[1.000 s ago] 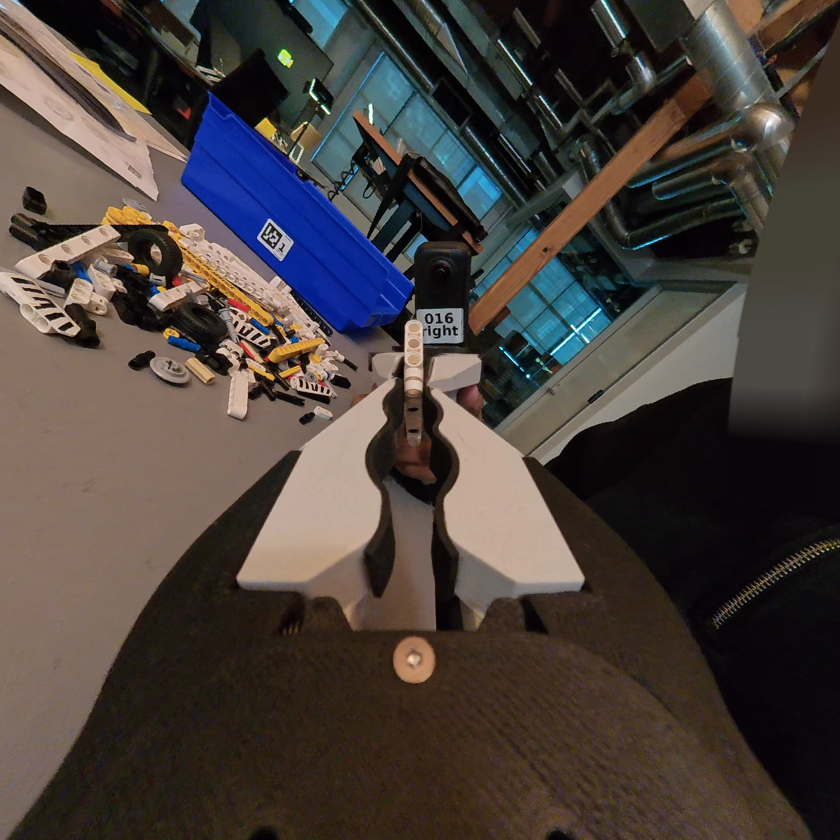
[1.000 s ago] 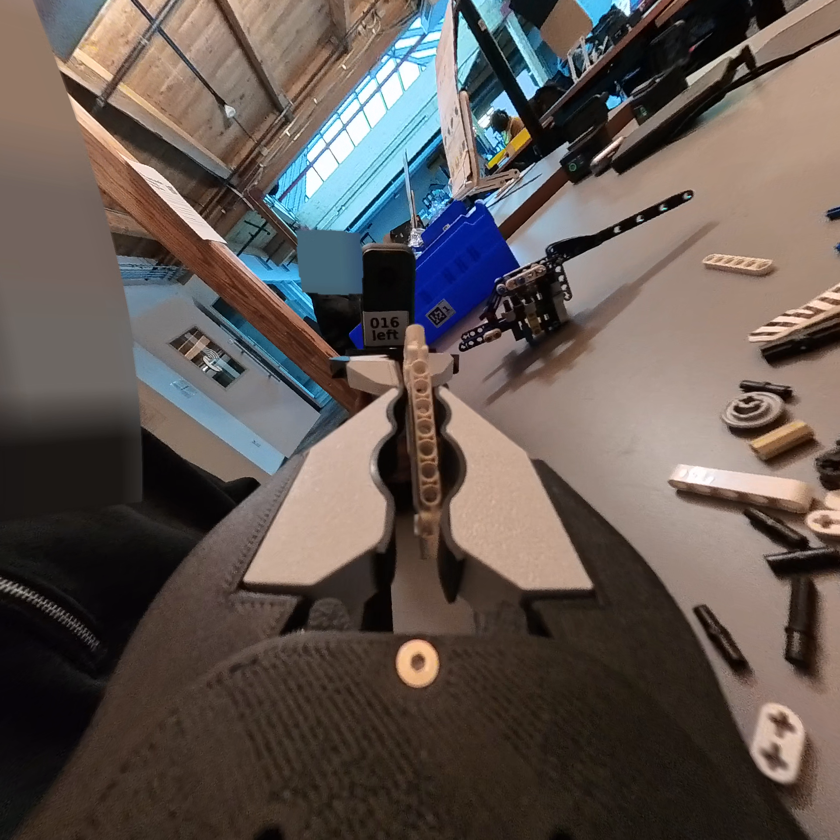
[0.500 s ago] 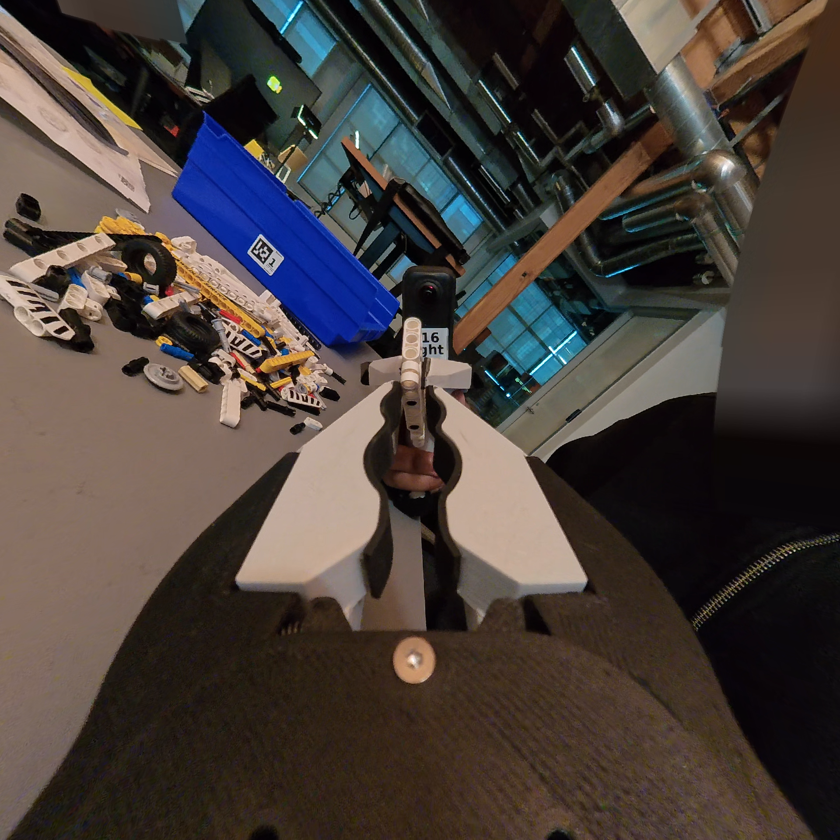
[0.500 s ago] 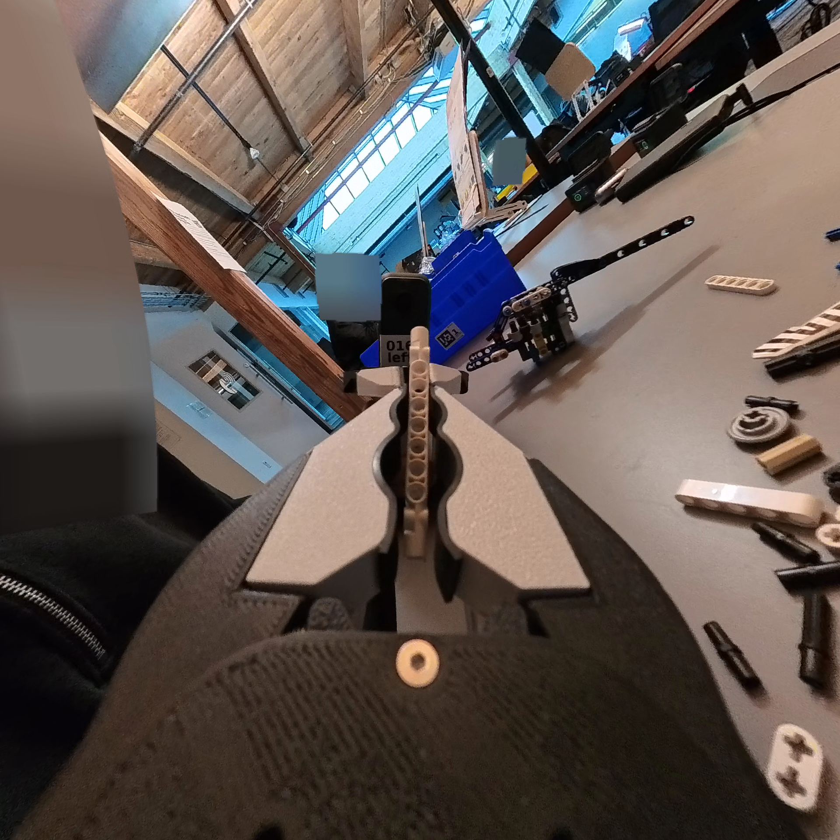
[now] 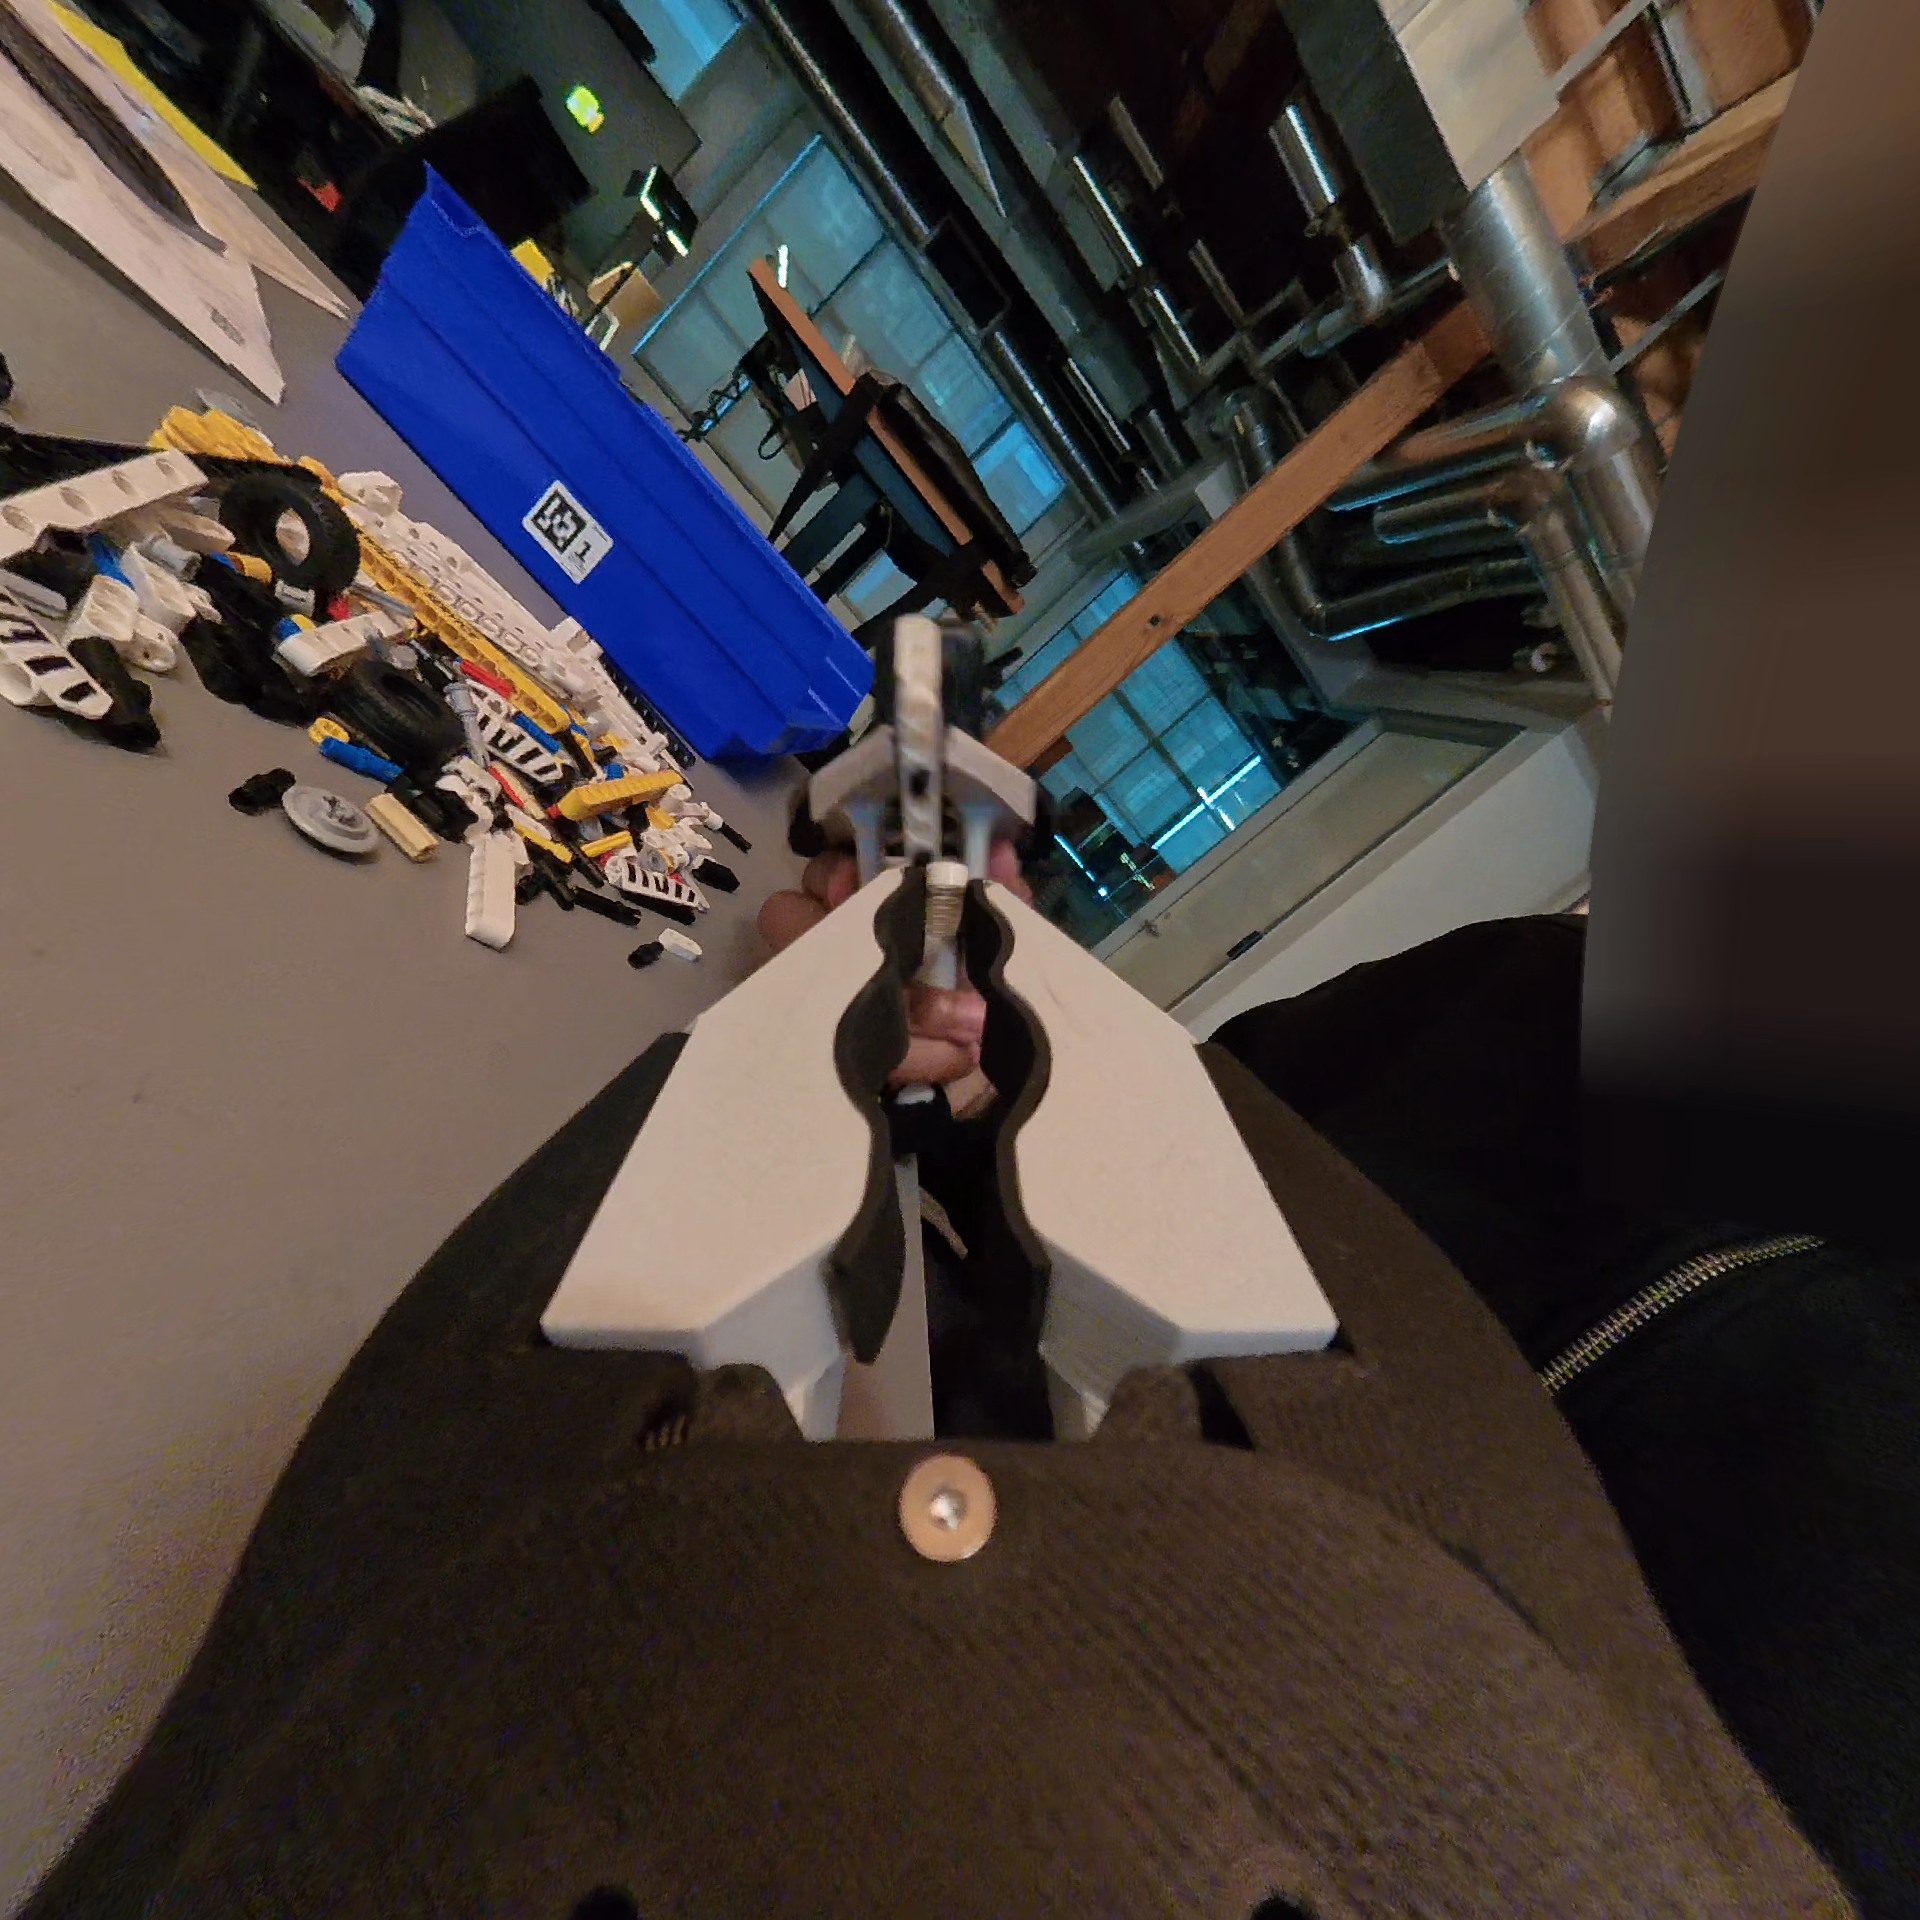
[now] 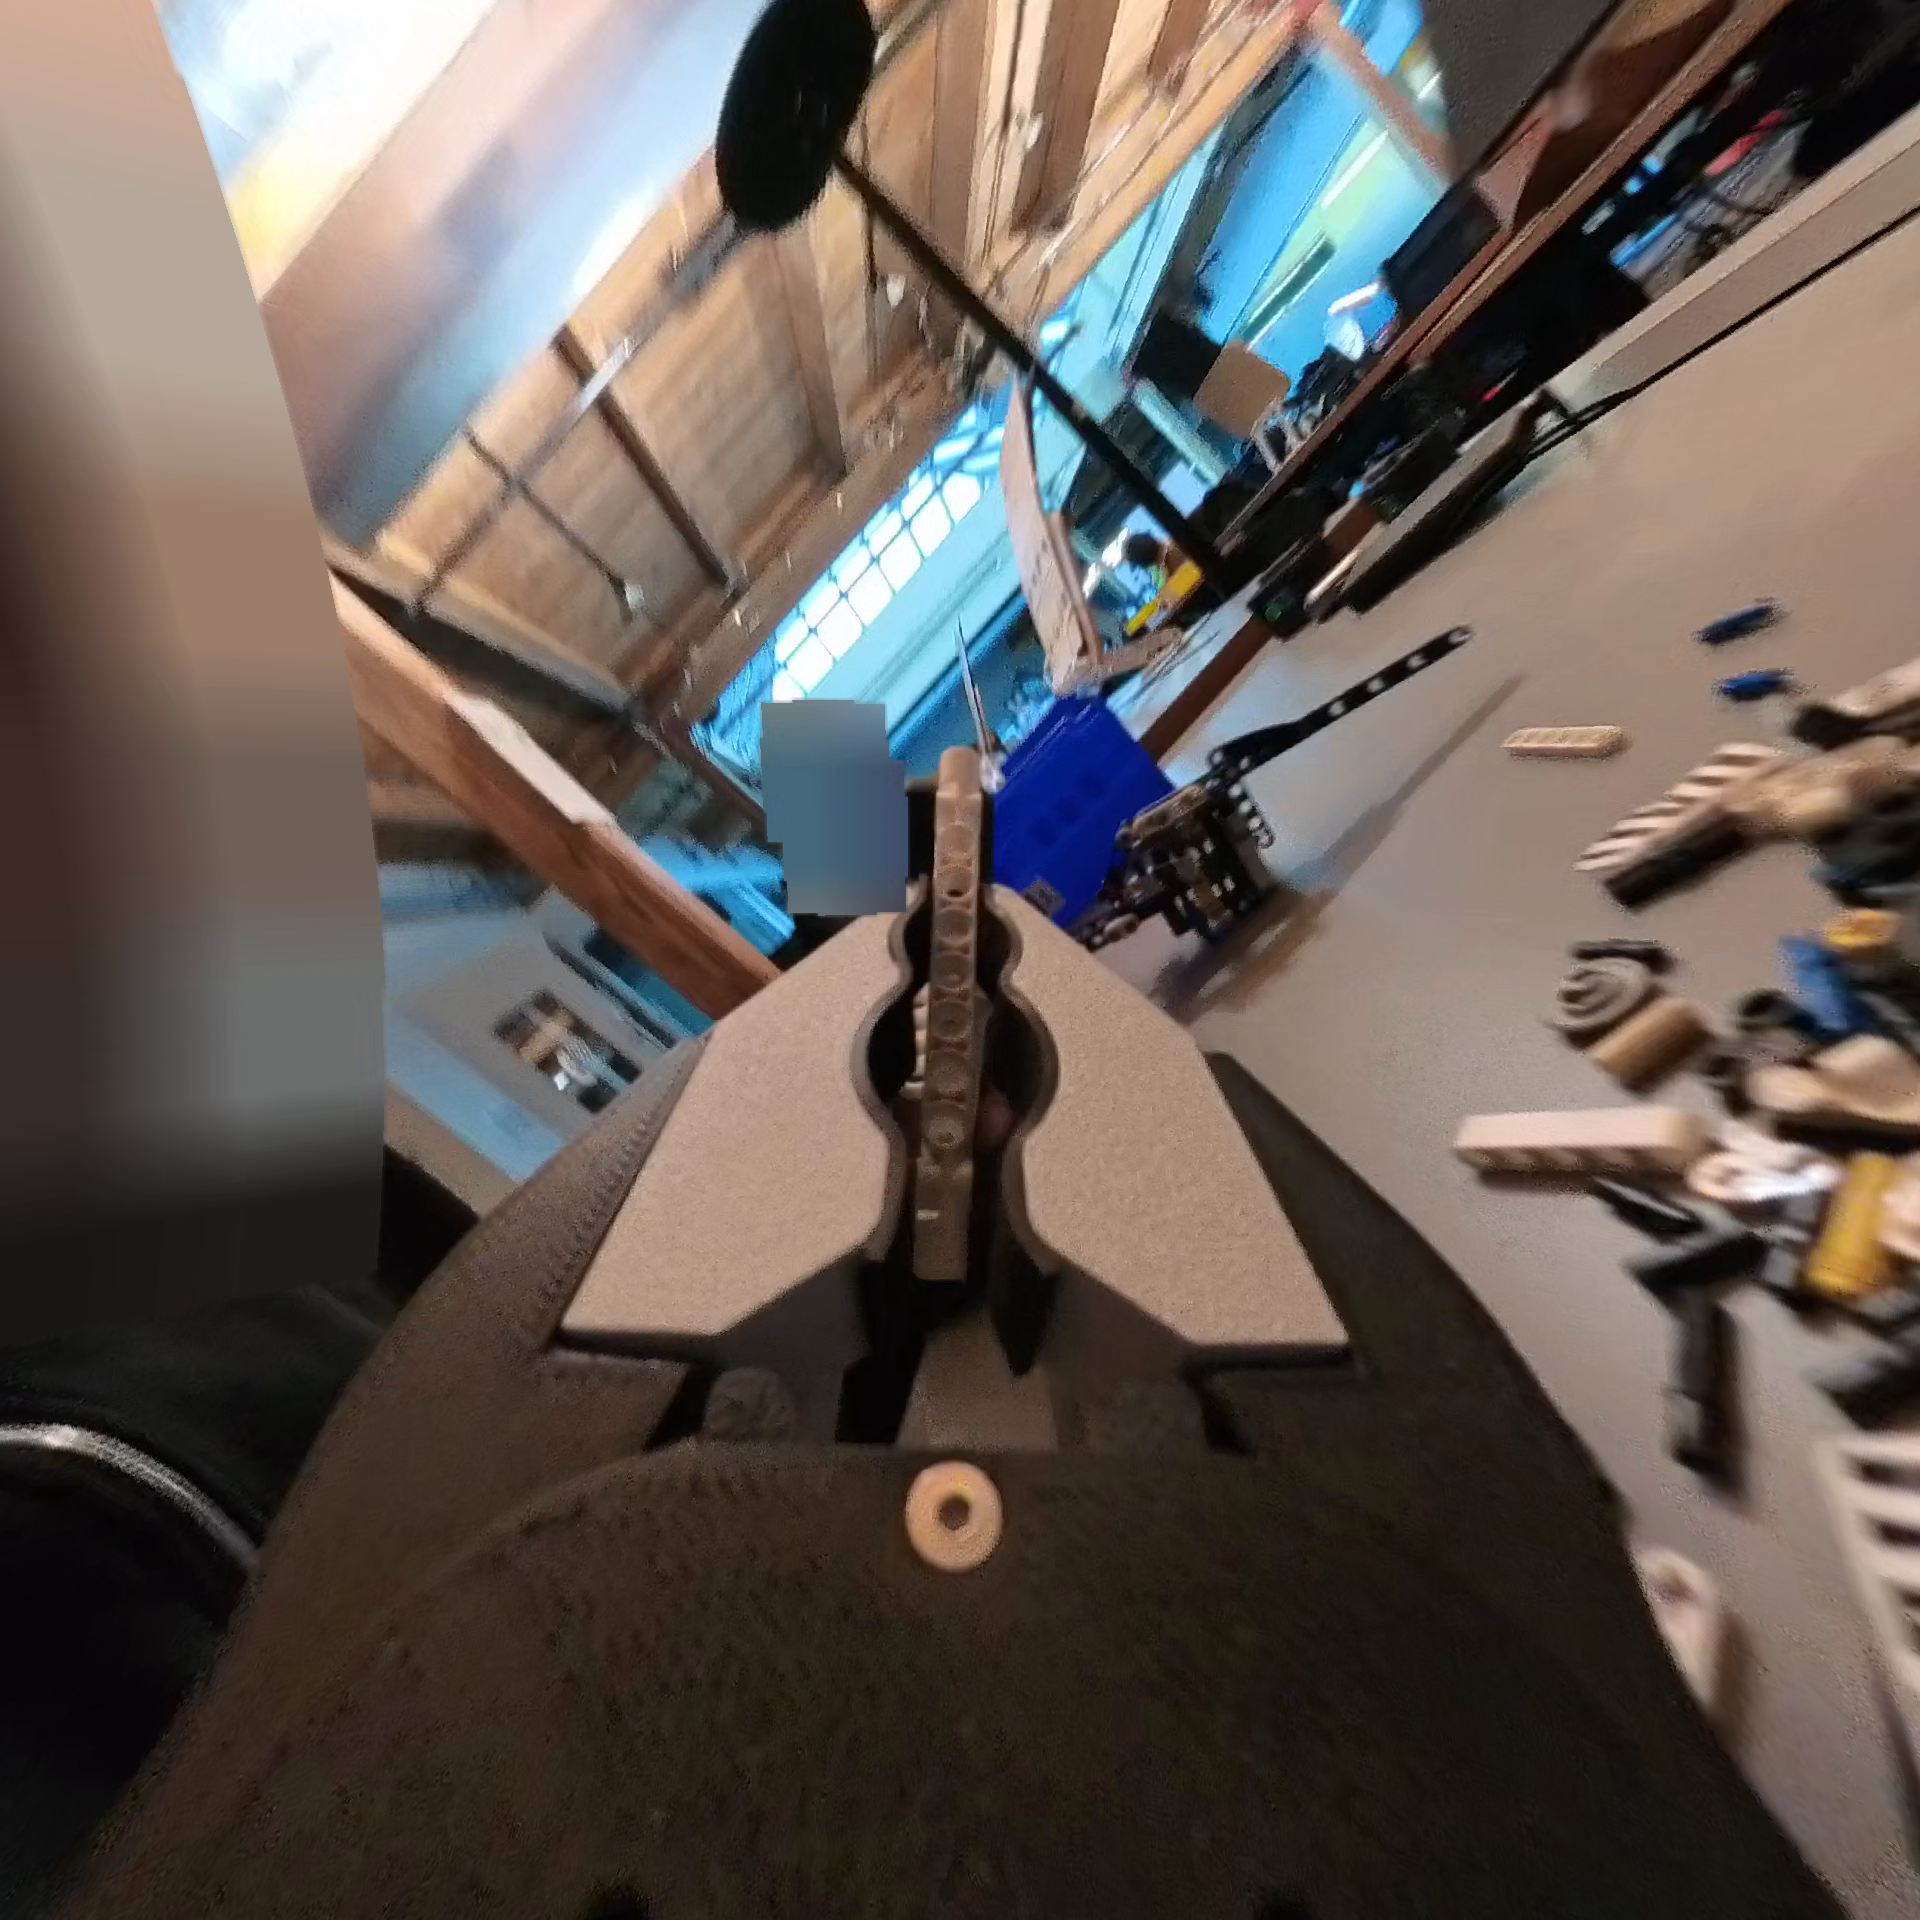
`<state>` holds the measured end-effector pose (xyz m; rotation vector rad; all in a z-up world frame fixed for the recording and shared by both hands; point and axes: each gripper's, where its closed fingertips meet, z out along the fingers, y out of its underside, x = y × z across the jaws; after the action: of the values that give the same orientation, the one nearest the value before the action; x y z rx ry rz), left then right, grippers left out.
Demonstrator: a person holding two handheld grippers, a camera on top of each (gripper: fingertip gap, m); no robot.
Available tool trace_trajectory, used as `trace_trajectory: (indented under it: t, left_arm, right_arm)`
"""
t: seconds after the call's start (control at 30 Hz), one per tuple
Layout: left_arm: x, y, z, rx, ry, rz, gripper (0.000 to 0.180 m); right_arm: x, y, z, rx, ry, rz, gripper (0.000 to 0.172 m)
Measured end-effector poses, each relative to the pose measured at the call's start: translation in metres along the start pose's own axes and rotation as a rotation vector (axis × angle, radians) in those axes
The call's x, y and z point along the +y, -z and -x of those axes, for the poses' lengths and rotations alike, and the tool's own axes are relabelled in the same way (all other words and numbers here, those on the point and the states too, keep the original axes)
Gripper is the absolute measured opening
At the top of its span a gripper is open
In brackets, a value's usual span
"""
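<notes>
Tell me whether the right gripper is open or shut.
Shut, on a beam. In the right wrist view the right gripper has its fingertips closed against a pale holed beam that stands on edge between them.

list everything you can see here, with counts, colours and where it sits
table: one, grey, under everything
bin: one, blue, far side of table
parts pile: many, white, black, yellow, blue, in front of bin
tyres: two, black, in pile
papers: a few, white, far left corner
model: one, black, near bin
beam: one, pale grey, holed, held in right claw
pin: one, pale, held in left claw
hand: one, behind left claw, on the other tool
</notes>
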<state>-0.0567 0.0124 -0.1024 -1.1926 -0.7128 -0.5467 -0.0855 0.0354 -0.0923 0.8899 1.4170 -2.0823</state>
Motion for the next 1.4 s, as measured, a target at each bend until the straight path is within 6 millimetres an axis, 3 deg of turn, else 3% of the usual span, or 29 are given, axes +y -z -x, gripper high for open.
trace_trajectory:
  t: [0.1, 0.27, 0.63, 0.8, 0.97, 1.1, 1.23, 1.4]
  left_arm:
    - [-0.004, 0.005, -0.003, 0.017, -0.002, -0.032, 0.004]
    - [0.007, -0.004, 0.002, -0.041, -0.049, 0.040, 0.004]
    - [0.007, -0.007, 0.015, -0.141, -0.074, 0.038, 0.004]
    - [0.007, -0.012, 0.022, -0.188, -0.099, 0.056, 0.004]
    - [0.009, -0.034, 0.046, -0.349, -0.159, 0.192, 0.005]
    - [-0.006, -0.054, 0.073, -0.454, -0.214, 0.232, 0.006]
    - [-0.022, -0.067, 0.090, -0.475, -0.152, 0.186, 0.029]
    - [-0.022, -0.078, 0.055, -0.261, -0.151, 0.112, 0.036]
  right_arm:
    - [-0.012, 0.011, -0.007, 0.028, 0.015, -0.018, 0.004]
    - [-0.011, 0.011, -0.007, 0.040, 0.045, -0.015, 0.004]
    - [-0.015, 0.014, -0.004, 0.035, 0.055, -0.041, 0.004]
    - [-0.027, 0.023, -0.004, 0.083, 0.145, -0.075, 0.004]
    - [-0.046, 0.041, -0.011, 0.202, 0.298, -0.124, 0.004]
    - [-0.051, 0.050, -0.028, 0.276, 0.220, -0.143, 0.004]
    - [-0.051, 0.052, -0.031, 0.247, 0.119, -0.160, 0.004]
    - [-0.044, 0.048, -0.026, 0.189, 0.068, -0.143, 0.004]
